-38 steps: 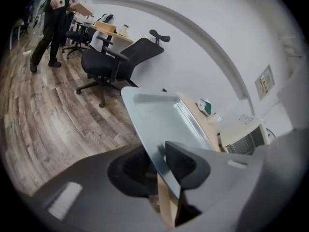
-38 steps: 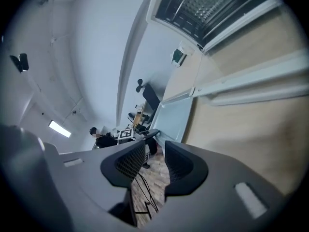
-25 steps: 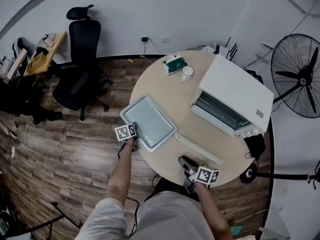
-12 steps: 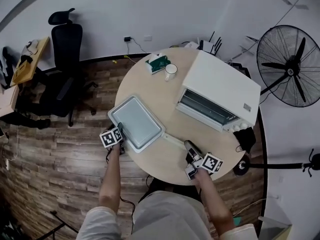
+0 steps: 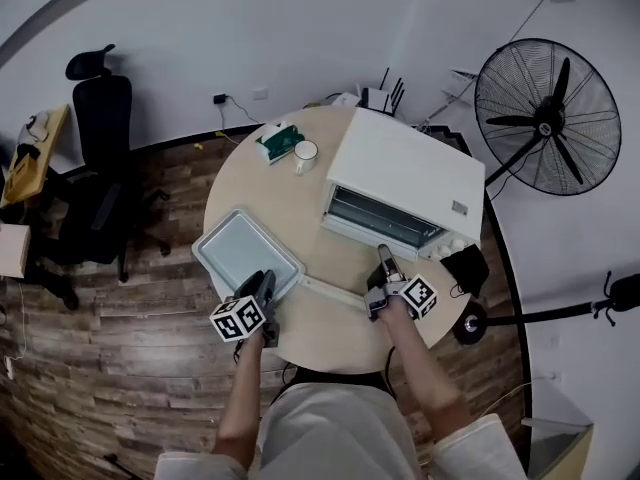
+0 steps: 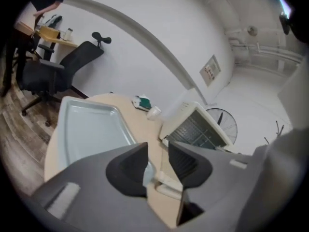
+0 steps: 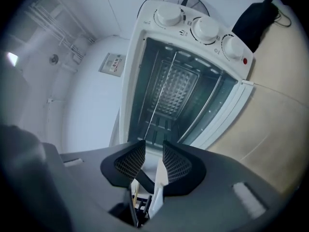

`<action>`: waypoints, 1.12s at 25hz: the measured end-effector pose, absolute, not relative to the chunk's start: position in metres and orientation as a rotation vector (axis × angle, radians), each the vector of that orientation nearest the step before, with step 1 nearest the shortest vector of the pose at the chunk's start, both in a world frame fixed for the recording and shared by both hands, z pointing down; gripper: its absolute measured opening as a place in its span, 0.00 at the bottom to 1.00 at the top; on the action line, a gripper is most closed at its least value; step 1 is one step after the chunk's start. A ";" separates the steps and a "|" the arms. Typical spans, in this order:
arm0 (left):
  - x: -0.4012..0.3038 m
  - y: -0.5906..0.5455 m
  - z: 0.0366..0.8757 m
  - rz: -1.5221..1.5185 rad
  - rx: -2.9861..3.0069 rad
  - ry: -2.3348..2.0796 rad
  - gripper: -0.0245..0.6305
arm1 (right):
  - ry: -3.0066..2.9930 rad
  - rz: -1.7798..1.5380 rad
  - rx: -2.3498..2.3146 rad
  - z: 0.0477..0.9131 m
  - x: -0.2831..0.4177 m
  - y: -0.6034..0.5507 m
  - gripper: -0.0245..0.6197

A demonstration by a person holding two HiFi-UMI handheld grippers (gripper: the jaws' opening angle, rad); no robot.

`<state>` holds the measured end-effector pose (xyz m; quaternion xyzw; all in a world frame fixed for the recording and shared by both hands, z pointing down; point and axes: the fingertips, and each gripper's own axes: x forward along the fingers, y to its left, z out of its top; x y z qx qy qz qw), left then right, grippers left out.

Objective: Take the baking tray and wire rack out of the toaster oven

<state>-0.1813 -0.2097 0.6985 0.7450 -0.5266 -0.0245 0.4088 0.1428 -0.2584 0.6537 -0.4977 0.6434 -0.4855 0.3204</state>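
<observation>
Both sets of jaws empty. Left gripper (image 6: 157, 152): jaws apart and just been closing a bit, nothing between the pads, only table (image 5: 330, 320) showing through the gap. Right gripper (image 7: 153, 147): jaws parted to a moderate gap, nothing held.

Baking tray (image 5: 245, 251) is already out, flat on the table at the left edge, just ahead of the left gripper. Wire rack (image 7: 162, 88) looks to be still in the toaster oven (image 5: 405, 173): thin rods cross the cavity, door (image 7: 231, 111) dropped open.

Key relation: rack lies straight ahead of the right jaws, down the open mouth. Right gripper is clearly the nearer one; left is off by the tray, well apart from the oven. In the right gripper view the rack shows nearly edge-on, running about parallel to the jaw faces, so I'd judge the jaws are already turned to close across its thickness. Next move is likely straight in onto the front rod, keeping clear of the door.
</observation>
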 end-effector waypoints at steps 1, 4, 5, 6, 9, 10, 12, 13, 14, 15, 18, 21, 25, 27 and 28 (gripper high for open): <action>-0.164 -0.210 0.691 -0.078 1.897 -1.294 0.30 | 1.669 -1.264 -1.318 0.653 0.148 -0.265 0.20; -0.124 -0.213 0.669 -0.125 1.939 -1.212 0.16 | 1.601 -1.238 -1.359 0.648 0.162 -0.283 0.20; -0.115 -0.213 0.662 -0.142 1.946 -1.191 0.13 | 1.581 -1.231 -1.368 0.647 0.165 -0.289 0.20; -0.106 -0.213 0.655 -0.157 1.950 -1.173 0.12 | 1.561 -1.223 -1.372 0.646 0.167 -0.296 0.20; -0.086 -0.210 0.641 -0.192 1.956 -1.132 0.12 | 1.478 -1.203 -1.366 0.644 0.173 -0.314 0.20; -0.081 -0.208 0.637 -0.199 1.954 -1.121 0.12 | 1.449 -1.196 -1.362 0.644 0.175 -0.318 0.20; -0.072 -0.202 0.635 -0.203 1.950 -1.104 0.12 | 1.407 -1.184 -1.349 0.643 0.177 -0.327 0.20; -0.069 -0.200 0.635 -0.200 1.950 -1.098 0.12 | 1.394 -1.180 -1.342 0.643 0.177 -0.331 0.20; -0.068 -0.198 0.636 -0.195 1.950 -1.092 0.12 | 1.385 -1.178 -1.336 0.643 0.176 -0.337 0.20; -0.066 -0.197 0.637 -0.192 1.947 -1.088 0.12 | 1.384 -1.175 -1.333 0.642 0.176 -0.342 0.20; -0.063 -0.188 0.642 -0.189 1.932 -1.072 0.12 | 1.378 -1.160 -1.332 0.638 0.179 -0.355 0.19; -0.065 -0.179 0.648 -0.164 1.927 -1.073 0.12 | 1.308 -1.151 -1.339 0.642 0.188 -0.361 0.16; -0.069 -0.177 0.647 -0.153 1.933 -1.084 0.12 | 1.208 -1.143 -1.333 0.643 0.200 -0.370 0.08; -0.068 -0.177 0.646 -0.150 1.939 -1.079 0.12 | 1.164 -1.148 -1.310 0.641 0.202 -0.374 0.05; -0.067 -0.177 0.647 -0.147 1.940 -1.076 0.12 | 1.151 -1.151 -1.303 0.641 0.201 -0.374 0.05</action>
